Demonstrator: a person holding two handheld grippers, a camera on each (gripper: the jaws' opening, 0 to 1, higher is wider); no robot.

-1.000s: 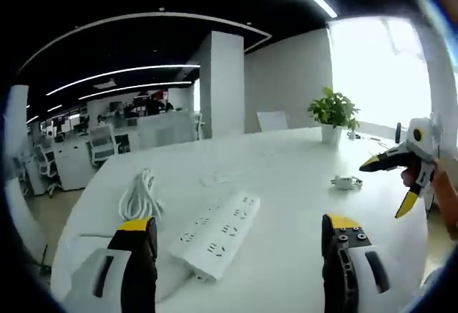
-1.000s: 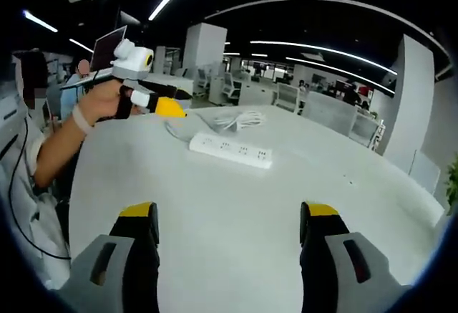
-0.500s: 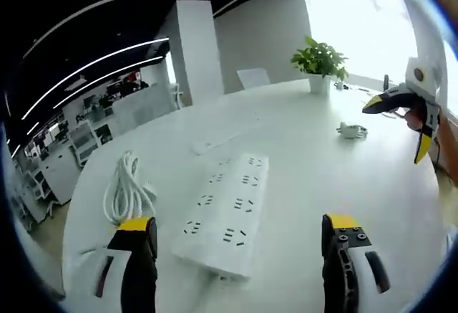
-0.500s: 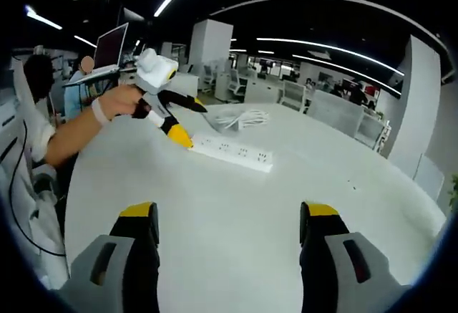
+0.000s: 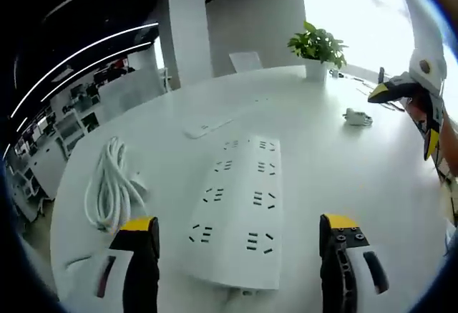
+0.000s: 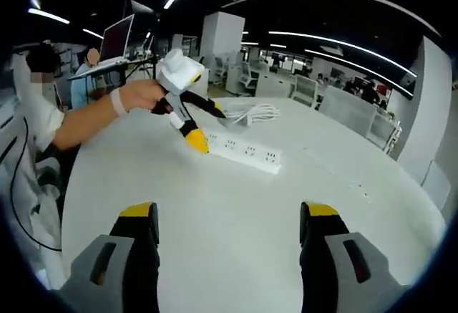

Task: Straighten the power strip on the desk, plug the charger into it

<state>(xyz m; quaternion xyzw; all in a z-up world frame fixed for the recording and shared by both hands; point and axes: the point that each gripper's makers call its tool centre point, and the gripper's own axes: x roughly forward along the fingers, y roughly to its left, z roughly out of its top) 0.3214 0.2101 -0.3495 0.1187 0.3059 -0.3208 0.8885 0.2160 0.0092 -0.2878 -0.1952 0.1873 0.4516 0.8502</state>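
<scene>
The left gripper [image 6: 202, 125], jaws spread, has dropped to straddle the power strip's [image 5: 240, 209] near end, ready to straighten it; the right gripper [image 5: 413, 116] waits spread.

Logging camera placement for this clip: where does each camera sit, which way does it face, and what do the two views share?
Left gripper view: rides the left gripper, looking down along open jaws at the power strip; the right gripper shows at the right edge.
Right gripper view: rides the right gripper, looking across the desk; the person's hand shows holding the left gripper over the strip's end.
Shared: power strip, coiled cable, desk.
</scene>
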